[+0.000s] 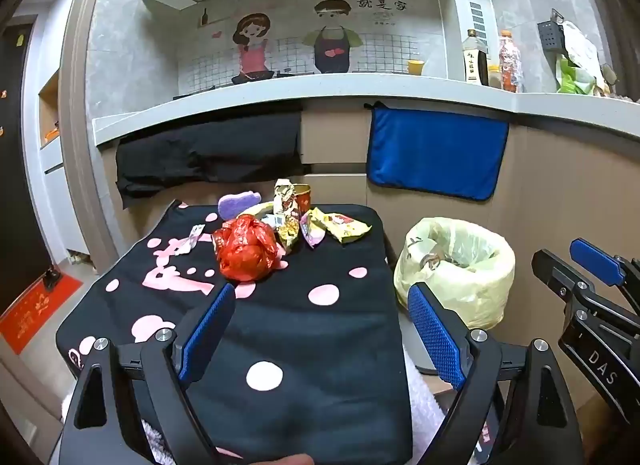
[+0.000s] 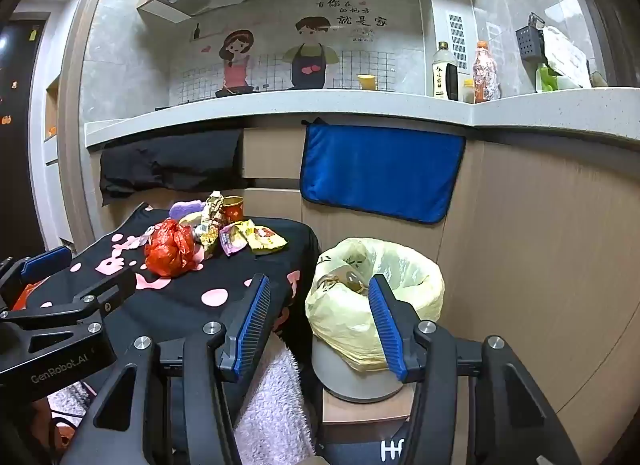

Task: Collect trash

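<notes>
Left wrist view looks over a table draped in a black cloth point(image 1: 312, 329) with pink dots, and the left gripper point(image 1: 320, 305) hangs above its near half with both blue pads spread wide and nothing between them. Trash sits in a cluster at the far end of the cloth: a crumpled red bag point(image 1: 246, 251) nearest, a gold wrapper point(image 1: 286, 209) standing upright just behind it, a red cup point(image 1: 302, 195) behind that, a purple packet point(image 1: 314, 231) and a yellow packet point(image 1: 340, 225) lying to the right, a purple sponge point(image 1: 239, 199) at the far left edge, and a small paper scrap point(image 1: 191, 239) left of the red bag. A bin point(image 1: 460, 265) lined with a pale yellow bag stands on the floor just right of the table, with some rubbish already inside. From the right wrist view, the right gripper point(image 2: 316, 289) is held over the gap between the table and the bin, its pads apart and empty; the bin's liner point(image 2: 400, 265) shows behind the right-hand finger. A blue towel point(image 2: 380, 169) hangs on the cabinet front behind, below the counter point(image 2: 280, 103), which carries bottles point(image 2: 444, 73).
</notes>
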A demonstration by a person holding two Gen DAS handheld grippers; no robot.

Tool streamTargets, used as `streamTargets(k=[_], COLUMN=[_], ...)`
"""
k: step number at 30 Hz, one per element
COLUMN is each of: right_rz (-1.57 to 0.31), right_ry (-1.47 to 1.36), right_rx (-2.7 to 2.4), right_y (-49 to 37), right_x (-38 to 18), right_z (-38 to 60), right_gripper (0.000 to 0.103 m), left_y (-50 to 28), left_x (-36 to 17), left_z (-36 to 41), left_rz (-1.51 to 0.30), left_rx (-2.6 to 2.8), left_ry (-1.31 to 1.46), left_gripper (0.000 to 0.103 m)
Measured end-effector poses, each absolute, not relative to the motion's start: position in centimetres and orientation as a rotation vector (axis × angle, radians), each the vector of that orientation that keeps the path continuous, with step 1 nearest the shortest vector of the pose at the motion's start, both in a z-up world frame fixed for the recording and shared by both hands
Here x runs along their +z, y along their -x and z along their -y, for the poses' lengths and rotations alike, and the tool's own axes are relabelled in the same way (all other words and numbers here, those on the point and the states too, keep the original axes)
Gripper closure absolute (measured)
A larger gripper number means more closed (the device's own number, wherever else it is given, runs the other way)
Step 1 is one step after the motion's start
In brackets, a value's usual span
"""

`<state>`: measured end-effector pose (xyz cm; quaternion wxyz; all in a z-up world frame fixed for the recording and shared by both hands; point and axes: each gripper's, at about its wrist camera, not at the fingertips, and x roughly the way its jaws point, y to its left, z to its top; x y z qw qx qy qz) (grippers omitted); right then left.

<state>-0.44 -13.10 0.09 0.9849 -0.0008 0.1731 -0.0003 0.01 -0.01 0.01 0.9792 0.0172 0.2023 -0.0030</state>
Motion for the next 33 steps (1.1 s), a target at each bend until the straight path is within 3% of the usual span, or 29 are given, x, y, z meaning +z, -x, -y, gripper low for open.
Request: streamTargets(k=[33], right_rz=[-0.347], right_ry=[-0.005], right_rx=[-0.015], right_y=[0.22], right_x=[-0.08], right_z=[13.48], right_gripper=[0.054], left_y=[0.33], left_x=[-0.11], left_z=[0.86], left_rz=[-0.402], left_rx=[-0.013], left_ry=[-0.034], left_gripper=[0.015])
